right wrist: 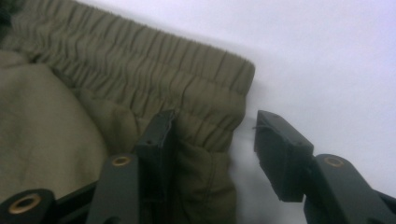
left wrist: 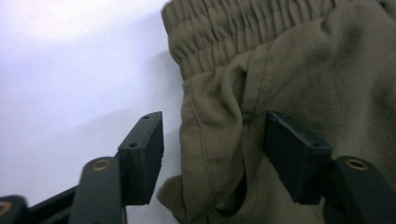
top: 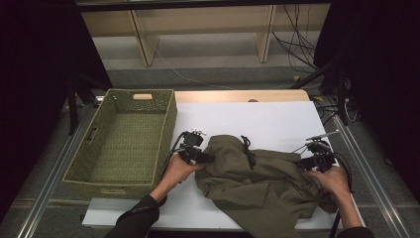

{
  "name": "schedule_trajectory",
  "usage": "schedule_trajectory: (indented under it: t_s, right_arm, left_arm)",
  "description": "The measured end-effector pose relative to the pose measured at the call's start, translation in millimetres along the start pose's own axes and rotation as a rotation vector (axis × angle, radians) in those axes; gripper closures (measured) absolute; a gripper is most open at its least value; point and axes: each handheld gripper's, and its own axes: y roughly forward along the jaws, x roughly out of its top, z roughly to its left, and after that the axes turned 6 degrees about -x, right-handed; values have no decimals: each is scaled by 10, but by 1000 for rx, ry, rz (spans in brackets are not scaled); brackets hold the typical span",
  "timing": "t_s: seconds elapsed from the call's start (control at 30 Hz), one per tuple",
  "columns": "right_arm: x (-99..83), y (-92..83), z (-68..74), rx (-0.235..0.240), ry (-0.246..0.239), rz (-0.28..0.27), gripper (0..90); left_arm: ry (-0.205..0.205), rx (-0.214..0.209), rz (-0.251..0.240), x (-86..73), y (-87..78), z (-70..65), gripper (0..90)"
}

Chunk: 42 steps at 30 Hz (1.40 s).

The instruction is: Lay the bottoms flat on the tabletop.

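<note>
Between the parted jaws of the left gripper (left wrist: pixel 212 156), low in the left gripper view, a fold of the olive trousers (top: pixel 262 183) side seam stands loose — the pads do not press it. Across the garment, the right gripper (right wrist: pixel 212 149) straddles the elastic waistband (right wrist: pixel 140 88) corner with its jaws apart too, nothing pinched. Seen from above, the trousers lie crumpled at lower centre on the white table (top: pixel 277 116), with the woven basket (top: pixel 121 144) at left. If either side closes on too thin a fold, the cloth could slip free on lifting — and the black drawstring (top: pixel 247 148) might snag.
</note>
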Motion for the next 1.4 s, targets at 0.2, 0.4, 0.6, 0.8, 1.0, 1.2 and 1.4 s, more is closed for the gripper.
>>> schedule_trajectory:
  t_s: [0.2, 0.4, 0.6, 0.8, 1.0, 1.2, 1.4]
  right_arm:
    - [-7, 15, 33, -9, 2, -3, 622]
    - [-4, 2, 49, -2, -19, -18, 833]
    - [33, -222, 48, -32, -34, -146, 847]
    - [121, -562, 32, -142, -66, -328, 847]
    - [266, -753, 31, -139, -64, -428, 846]
    - [537, -869, 59, -177, -86, -474, 845]
    - [800, -966, 33, -172, -60, -519, 844]
  left_arm:
    - [8, -54, 34, -42, 66, 25, 652]
    - [65, -40, 21, -50, 58, -65, 867]
    - [83, -20, -51, -21, -117, -105, 873]
    - [92, -3, -137, 56, -311, -126, 874]
    - [95, -3, -199, 176, -449, -174, 874]
    - [53, -2, -269, 422, -605, -115, 874]
    - [28, 38, -298, 651, -713, 2, 874]
